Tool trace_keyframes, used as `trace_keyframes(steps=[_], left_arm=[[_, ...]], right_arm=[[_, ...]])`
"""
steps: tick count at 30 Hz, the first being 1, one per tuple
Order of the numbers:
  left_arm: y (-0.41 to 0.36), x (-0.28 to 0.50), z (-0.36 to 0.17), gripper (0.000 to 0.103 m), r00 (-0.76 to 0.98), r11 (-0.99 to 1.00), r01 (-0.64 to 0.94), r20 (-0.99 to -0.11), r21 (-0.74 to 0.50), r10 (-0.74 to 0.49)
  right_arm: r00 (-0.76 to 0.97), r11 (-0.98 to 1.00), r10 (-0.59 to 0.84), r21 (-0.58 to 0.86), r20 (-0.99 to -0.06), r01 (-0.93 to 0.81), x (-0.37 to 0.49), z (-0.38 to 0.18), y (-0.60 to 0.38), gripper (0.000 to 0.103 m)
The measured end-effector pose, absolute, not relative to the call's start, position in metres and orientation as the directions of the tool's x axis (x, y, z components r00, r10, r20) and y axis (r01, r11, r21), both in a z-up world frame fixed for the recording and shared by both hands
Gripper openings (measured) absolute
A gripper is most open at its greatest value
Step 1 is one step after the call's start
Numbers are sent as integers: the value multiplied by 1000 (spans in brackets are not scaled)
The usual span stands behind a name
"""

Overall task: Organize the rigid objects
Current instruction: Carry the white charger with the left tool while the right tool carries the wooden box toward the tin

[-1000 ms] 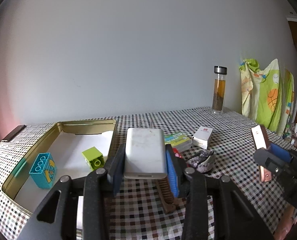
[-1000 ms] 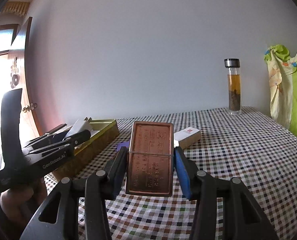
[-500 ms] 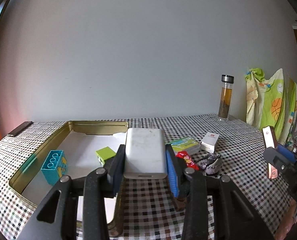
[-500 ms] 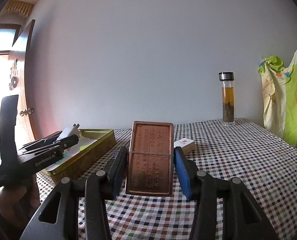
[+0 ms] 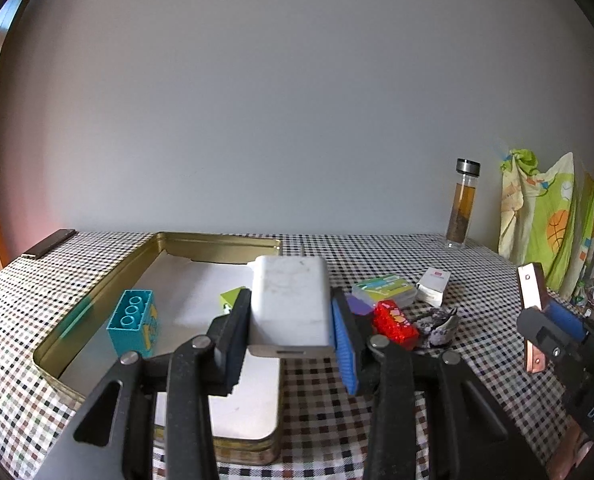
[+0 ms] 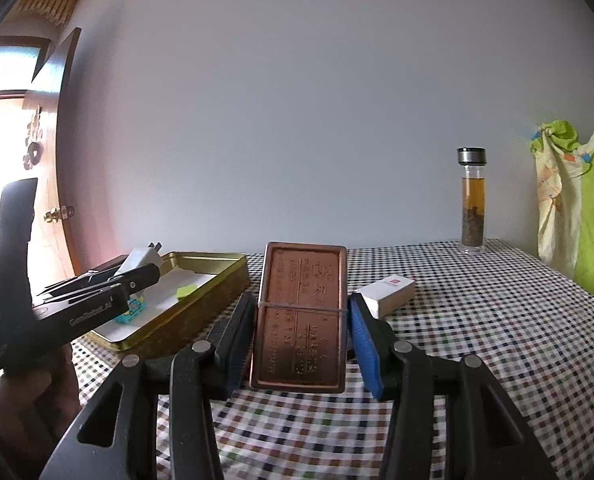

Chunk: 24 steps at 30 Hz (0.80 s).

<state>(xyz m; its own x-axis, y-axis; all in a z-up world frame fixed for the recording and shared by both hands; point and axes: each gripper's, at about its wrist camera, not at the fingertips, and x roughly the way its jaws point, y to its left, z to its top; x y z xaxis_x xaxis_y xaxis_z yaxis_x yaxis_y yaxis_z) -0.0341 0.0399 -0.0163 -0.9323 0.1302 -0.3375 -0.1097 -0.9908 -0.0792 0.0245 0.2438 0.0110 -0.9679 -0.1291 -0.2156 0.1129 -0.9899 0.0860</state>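
My left gripper (image 5: pixel 291 330) is shut on a white charger block (image 5: pixel 291 304) and holds it above the right edge of the gold tin tray (image 5: pixel 217 242). In the tray stand a teal toy brick (image 5: pixel 133 322) and a lime brick (image 5: pixel 231 298). My right gripper (image 6: pixel 301 330) is shut on a copper-coloured flat box (image 6: pixel 301 316), held above the checked tablecloth, to the right of the tray (image 6: pixel 201 308). The right gripper also shows at the right in the left wrist view (image 5: pixel 537 320).
On the cloth right of the tray lie a red packet (image 5: pixel 395 324), a green card box (image 5: pixel 383 288), a white carton (image 5: pixel 433 284) and a grey crumpled object (image 5: pixel 439 326). A glass bottle (image 5: pixel 463 210) stands at the back. A dark phone (image 5: pixel 49 243) lies far left.
My left gripper has pulled back and shifted left with the charger, now over the tray's right edge. My right gripper has pulled back a little with the copper box.
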Motion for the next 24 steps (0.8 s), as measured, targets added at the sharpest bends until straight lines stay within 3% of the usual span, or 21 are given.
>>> trace_keyframes(steps=[24], left_arm=[[-3, -29, -16, 37, -937, -995, -37, -342, -94, 67]], right_arm=[[-939, -965, -261, 56, -225, 254, 14, 10, 195, 49]])
